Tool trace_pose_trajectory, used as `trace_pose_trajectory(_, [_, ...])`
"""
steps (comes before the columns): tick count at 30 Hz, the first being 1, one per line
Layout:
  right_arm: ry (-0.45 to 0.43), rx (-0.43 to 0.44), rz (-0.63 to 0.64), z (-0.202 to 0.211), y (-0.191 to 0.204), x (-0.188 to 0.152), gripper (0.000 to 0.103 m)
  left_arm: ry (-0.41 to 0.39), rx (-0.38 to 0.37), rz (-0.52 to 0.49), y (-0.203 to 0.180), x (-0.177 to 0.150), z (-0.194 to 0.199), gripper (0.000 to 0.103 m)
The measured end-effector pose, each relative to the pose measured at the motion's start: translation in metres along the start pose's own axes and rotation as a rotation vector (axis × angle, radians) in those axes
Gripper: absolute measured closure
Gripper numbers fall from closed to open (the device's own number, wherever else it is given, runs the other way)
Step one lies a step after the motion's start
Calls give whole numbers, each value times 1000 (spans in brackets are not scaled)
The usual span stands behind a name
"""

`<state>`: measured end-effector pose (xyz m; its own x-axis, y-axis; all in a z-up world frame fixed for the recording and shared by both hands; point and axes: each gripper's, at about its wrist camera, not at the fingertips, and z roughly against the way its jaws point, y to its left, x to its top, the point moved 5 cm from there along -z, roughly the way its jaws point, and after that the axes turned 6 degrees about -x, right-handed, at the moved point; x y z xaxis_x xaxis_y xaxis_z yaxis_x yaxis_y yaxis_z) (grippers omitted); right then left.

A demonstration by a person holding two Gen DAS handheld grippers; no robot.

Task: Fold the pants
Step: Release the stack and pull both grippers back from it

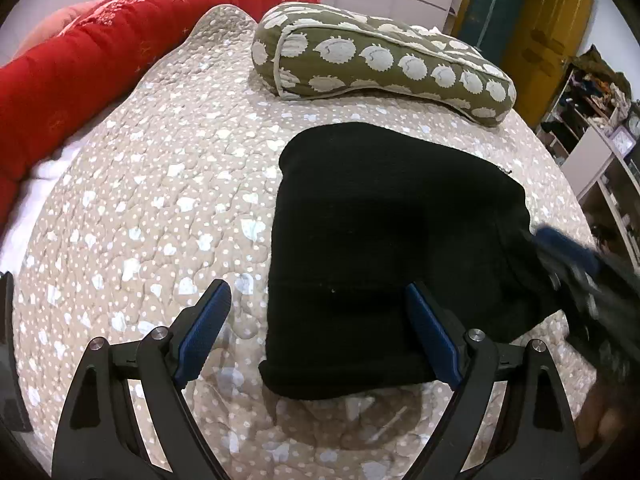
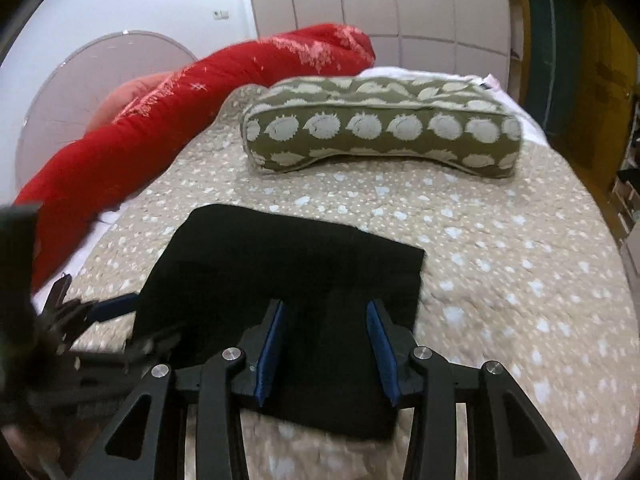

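The black pants (image 1: pixel 384 240) lie folded into a thick rectangle on the quilted bedspread (image 1: pixel 160 200). My left gripper (image 1: pixel 320 296) stands wide open at the near left corner of the pants. Its right finger is over the cloth and its left finger is over the bedspread. My right gripper (image 2: pixel 326 316) is open above the near edge of the pants (image 2: pixel 280 264), and its blue pads (image 2: pixel 272 340) stand apart over dark cloth without pressing it. In the left wrist view the right gripper (image 1: pixel 576 268) shows blurred at the pants' right edge. The left gripper (image 2: pixel 96 312) shows blurred at the left of the right wrist view.
A green pillow (image 2: pixel 380 132) with pale hedgehog shapes lies across the bed beyond the pants. A long red bolster (image 1: pixel 100 60) runs along the left side of the bed. White wardrobe doors (image 2: pixel 380 12) stand behind, and shelves (image 1: pixel 592 128) are at the right.
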<state>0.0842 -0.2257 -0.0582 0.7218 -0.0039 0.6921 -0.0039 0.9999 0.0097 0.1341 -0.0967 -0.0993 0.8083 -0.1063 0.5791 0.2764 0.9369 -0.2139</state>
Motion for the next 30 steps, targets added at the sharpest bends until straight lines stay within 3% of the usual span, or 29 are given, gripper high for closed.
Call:
trace_pose_trajectory(4, [12,-38,-2,-5,-3,-27,59,-9,12,-1,-2,-2,2,14])
trace_pose_trajectory(23, [-108,-43,-66,63,4,-15,56,-155,124,-56,-8,-18,72,14])
trace_pose_trajectory(30, [-138,-39,-64,85,9,-17,55,-192,114,-45,-8,-26,96,14])
